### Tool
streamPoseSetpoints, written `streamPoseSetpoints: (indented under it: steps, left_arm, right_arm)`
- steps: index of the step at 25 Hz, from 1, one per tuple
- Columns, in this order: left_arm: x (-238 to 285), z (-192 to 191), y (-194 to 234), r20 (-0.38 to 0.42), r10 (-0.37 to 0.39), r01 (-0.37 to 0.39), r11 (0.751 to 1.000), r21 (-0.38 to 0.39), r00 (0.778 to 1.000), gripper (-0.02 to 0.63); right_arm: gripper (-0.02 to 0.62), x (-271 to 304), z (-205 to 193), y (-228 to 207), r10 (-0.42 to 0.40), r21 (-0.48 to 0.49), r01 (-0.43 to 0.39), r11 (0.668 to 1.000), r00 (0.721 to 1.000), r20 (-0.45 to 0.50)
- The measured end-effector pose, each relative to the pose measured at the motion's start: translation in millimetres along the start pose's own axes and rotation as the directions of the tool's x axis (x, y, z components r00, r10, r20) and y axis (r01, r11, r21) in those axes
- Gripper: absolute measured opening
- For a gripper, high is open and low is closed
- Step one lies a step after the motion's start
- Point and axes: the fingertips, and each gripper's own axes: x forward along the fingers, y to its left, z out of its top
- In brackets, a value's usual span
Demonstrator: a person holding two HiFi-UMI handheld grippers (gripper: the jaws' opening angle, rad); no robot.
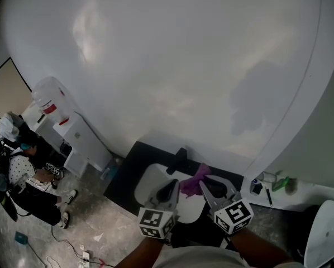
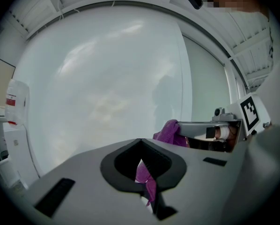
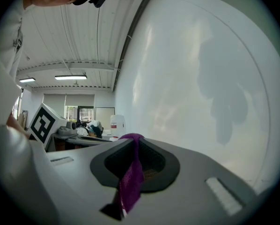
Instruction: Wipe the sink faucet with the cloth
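**At the sink: both claws pinched on the cloth**

Over the white sink (image 1: 146,186) we find both grippers side by side, tips pointing toward the wall (image 1: 184,66). The sink sits in a black counter (image 1: 127,175) that butts against that wall. The counter's left edge drops to open floor (image 1: 94,228). On the right it meets a white ledge (image 1: 306,193) carrying a few small items. Room above the basin is free; to the rear it is bounded by the wall and by the dark faucet (image 1: 178,159), which stands at the back rim, just beyond the left gripper's tip.

We record the left gripper (image 1: 171,187) with its jaws pressed together on a strip of the purple cloth (image 1: 194,180); its own view shows the fabric caught in the seam between them. The right gripper (image 1: 207,184) is likewise pressed together on the cloth, a fold of which drapes over the jaw tips. The cloth bunches between the two tips, above the basin and just beside the faucet. We cannot tell whether it touches the faucet.

Well apart, at far left, a water dispenser (image 1: 72,133) stands by the wall and a person (image 1: 27,175) sits low on the floor.
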Motion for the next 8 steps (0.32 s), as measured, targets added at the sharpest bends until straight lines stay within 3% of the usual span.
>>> streamPoseSetpoints:
  steps: [8]
  left_arm:
    - [-7, 14, -2, 0.036, 0.007, -0.007, 1.000, 0.019, 0.999, 0.006]
  right_arm:
    - [0.029, 0, 5, 1, -0.003, 0.037, 0.003, 0.999, 1.000, -0.003]
